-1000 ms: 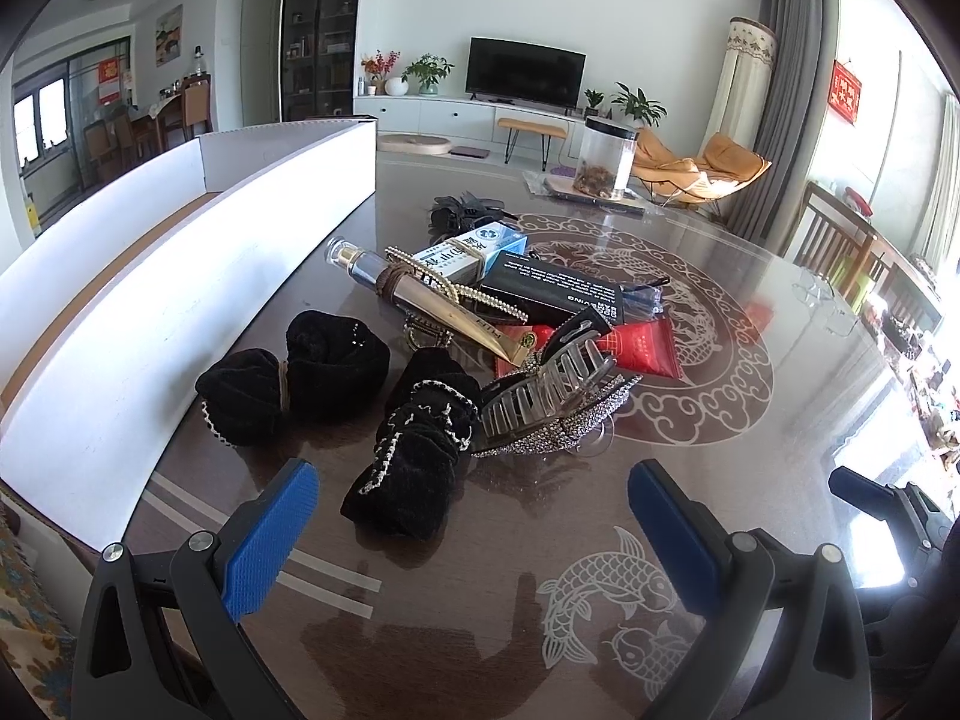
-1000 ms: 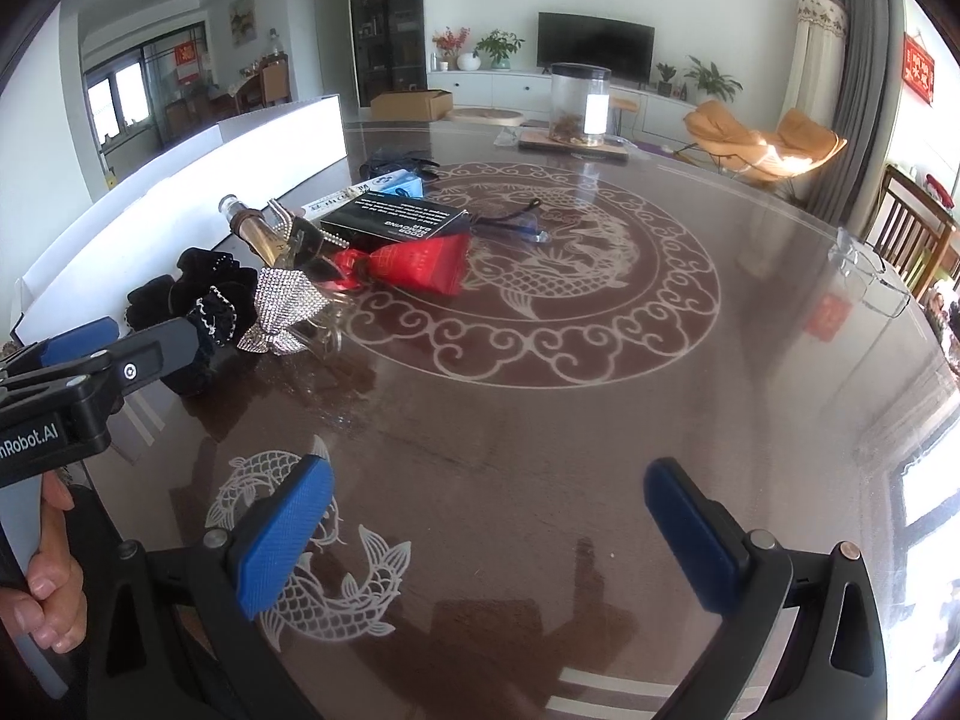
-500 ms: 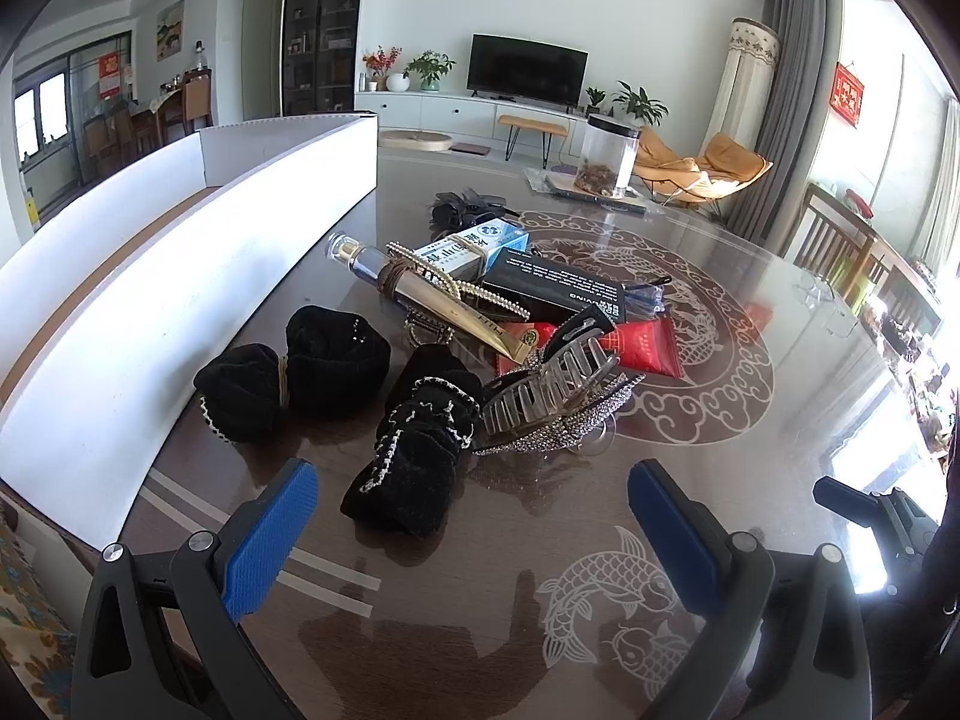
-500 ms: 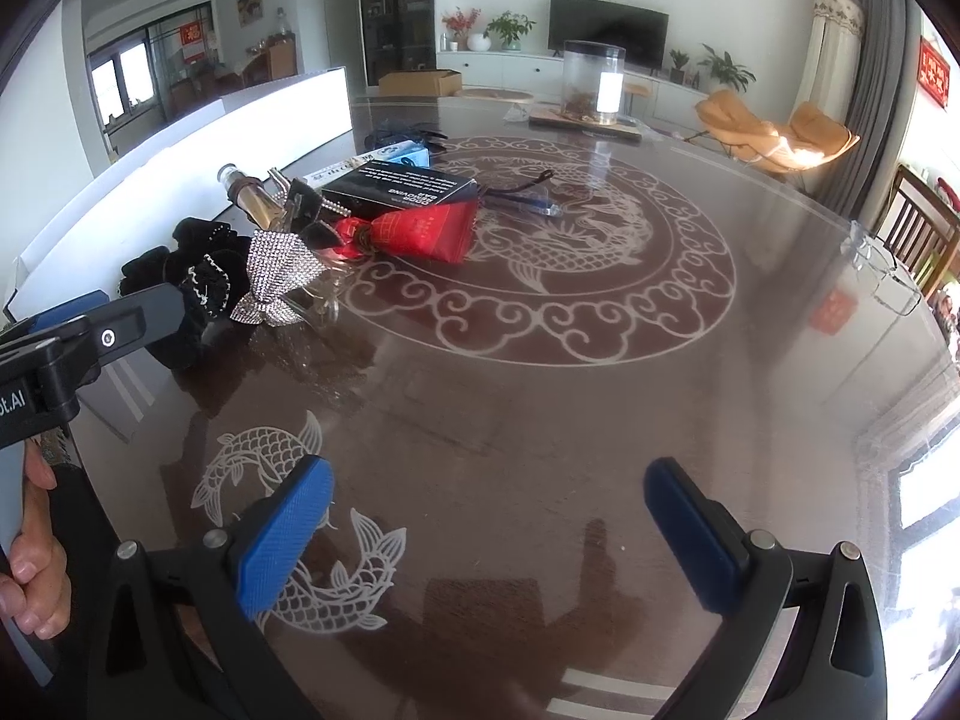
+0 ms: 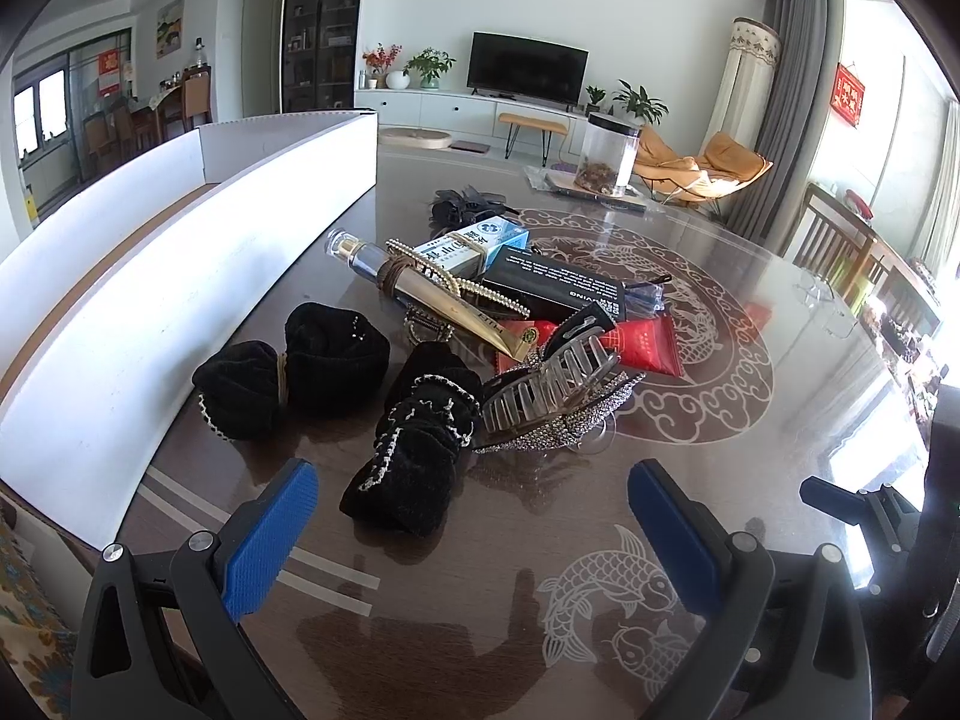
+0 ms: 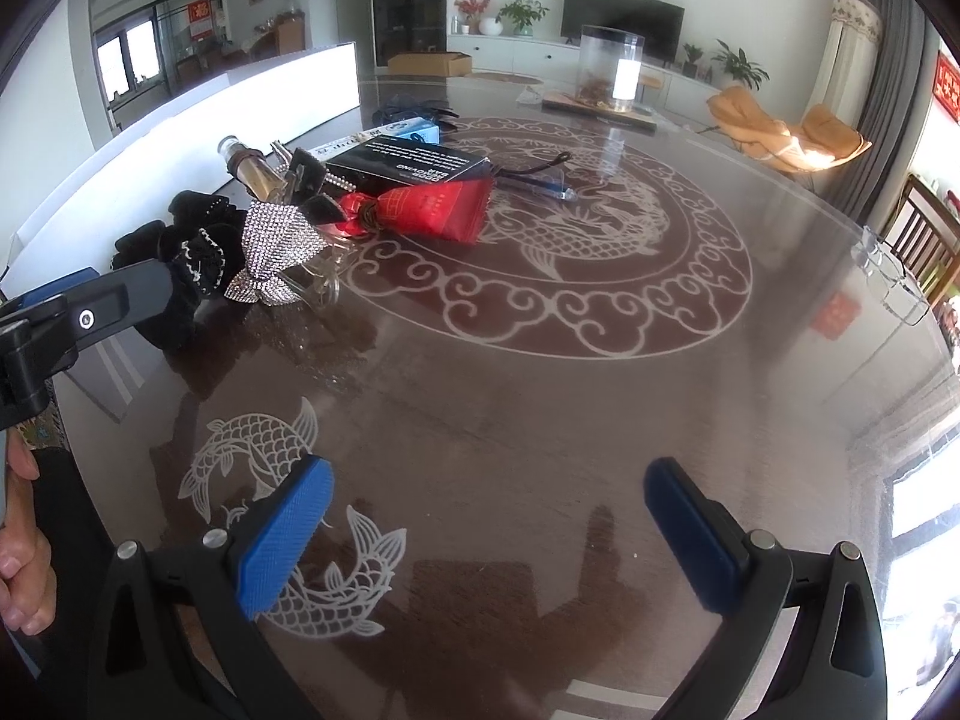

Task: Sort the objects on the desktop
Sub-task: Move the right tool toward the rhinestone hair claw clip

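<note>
Snagging risk: left gripper (image 5: 468,531), jaws wide apart, nr black velvet scrunchie (image 5: 414,450) touching rhinestone claw clip (image 5: 555,399).
Right gripper (image 6: 489,531): jaws apart, empty, over glossy brown surface (image 6: 570,408).

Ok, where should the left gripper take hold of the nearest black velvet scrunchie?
Pinch the black velvet scrunchie across its near, lower lobe, coming straight ahead with the open left gripper. That end lies free on the table; its far end touches the claw clip.

hair clip (image 5: 549,387) right of scrunchie (image 5: 420,456)
</note>
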`<state>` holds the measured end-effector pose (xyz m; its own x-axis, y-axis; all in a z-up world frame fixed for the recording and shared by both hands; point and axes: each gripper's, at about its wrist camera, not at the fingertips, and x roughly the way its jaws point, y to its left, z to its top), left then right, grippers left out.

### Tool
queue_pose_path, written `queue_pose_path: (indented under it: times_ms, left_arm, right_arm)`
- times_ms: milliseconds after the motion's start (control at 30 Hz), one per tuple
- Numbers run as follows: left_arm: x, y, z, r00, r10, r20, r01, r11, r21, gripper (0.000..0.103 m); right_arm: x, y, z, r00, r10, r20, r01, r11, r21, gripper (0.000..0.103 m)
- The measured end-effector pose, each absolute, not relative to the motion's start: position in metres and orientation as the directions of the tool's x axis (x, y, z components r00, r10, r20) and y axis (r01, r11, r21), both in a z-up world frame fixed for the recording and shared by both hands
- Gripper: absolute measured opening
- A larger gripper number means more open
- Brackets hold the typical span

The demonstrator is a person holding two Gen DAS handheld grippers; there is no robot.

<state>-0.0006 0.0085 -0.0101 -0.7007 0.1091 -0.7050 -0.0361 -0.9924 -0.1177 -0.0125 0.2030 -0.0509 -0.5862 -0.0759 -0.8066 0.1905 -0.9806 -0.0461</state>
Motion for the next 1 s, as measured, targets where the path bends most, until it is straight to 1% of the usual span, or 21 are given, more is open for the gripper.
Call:
queue_pose_path:
  times_ms: [833,1000]
  left_arm:
    - [-0.002,0.008,-0.011,-0.694,0.121,-0.710,-0.035,-0.990,-0.135,0.103]
    - [-0.001,0.008,-0.011,-0.692,0.124,-0.711,-0.034,-0.990,-0.139,0.103]
  right_arm:
    - [-0.029,0.187,-0.063,-0.536,-0.061,-0.842,0.223,-0.972,-0.071,0.103]
    - [-0.037,0.186,-0.067,-0.534,-0.073,-0.842,0.225,-0.973,-0.058,0.103]
